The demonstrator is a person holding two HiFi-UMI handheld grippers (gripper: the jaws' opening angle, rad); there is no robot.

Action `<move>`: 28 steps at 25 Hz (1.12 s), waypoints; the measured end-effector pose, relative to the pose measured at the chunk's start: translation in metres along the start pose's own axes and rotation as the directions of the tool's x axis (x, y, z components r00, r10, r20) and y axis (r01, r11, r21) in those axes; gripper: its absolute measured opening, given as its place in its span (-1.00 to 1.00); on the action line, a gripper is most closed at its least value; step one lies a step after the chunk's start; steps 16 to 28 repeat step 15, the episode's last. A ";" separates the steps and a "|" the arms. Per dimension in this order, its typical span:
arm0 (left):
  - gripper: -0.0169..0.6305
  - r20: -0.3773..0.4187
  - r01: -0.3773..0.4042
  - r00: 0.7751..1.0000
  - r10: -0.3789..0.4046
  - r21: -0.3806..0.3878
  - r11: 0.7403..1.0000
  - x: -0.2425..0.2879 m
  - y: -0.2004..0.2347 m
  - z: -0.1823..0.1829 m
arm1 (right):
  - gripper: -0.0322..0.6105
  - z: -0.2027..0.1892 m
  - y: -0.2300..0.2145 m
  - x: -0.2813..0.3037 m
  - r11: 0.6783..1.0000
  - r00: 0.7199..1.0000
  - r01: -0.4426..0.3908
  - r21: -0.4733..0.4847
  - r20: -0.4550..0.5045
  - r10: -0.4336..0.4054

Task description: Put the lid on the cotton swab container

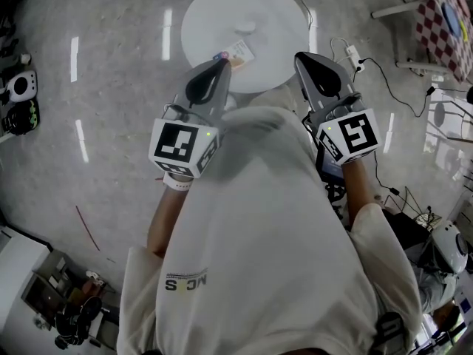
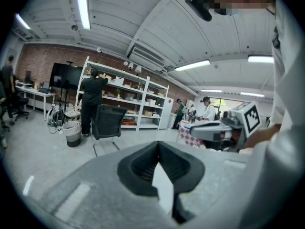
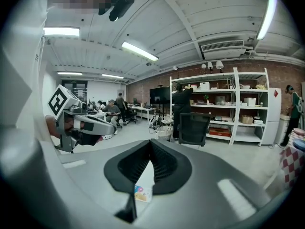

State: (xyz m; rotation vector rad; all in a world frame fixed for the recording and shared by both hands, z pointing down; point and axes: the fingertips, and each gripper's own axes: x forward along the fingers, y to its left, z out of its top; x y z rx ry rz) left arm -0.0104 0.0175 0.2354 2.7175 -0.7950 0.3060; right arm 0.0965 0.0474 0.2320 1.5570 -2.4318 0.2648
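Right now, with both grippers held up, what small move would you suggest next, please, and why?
I would probably lower the right gripper toward the table. Both it and the left gripper are shut and empty, held above the table's near edge, and the small labelled item there lies untouched. Whether it is the container or the lid, I cannot tell.

The round tabletop is coloured plain white, the floor glossy mottled grey. The left tool and right tool are finished grey, with black pads and black-and-white marker cubes. A cloth is checked red and white.
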 end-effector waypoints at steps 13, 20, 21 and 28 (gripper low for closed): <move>-0.95 -0.014 0.016 1.000 -0.016 -0.001 1.000 -0.004 0.001 -0.001 | -0.90 0.003 0.013 0.003 1.000 1.000 -0.002 0.009 0.003 0.002; -0.95 -0.019 0.019 1.000 -0.019 -0.002 1.000 -0.004 0.001 -0.001 | -0.90 0.004 0.013 0.003 1.000 1.000 -0.001 0.013 -0.001 0.001; -0.95 -0.019 0.019 1.000 -0.019 -0.002 1.000 -0.004 0.001 -0.001 | -0.90 0.004 0.013 0.003 1.000 1.000 -0.001 0.013 -0.001 0.001; -0.95 -0.019 0.019 1.000 -0.019 -0.002 1.000 -0.004 0.001 -0.001 | -0.90 0.004 0.013 0.003 1.000 1.000 -0.001 0.013 -0.001 0.001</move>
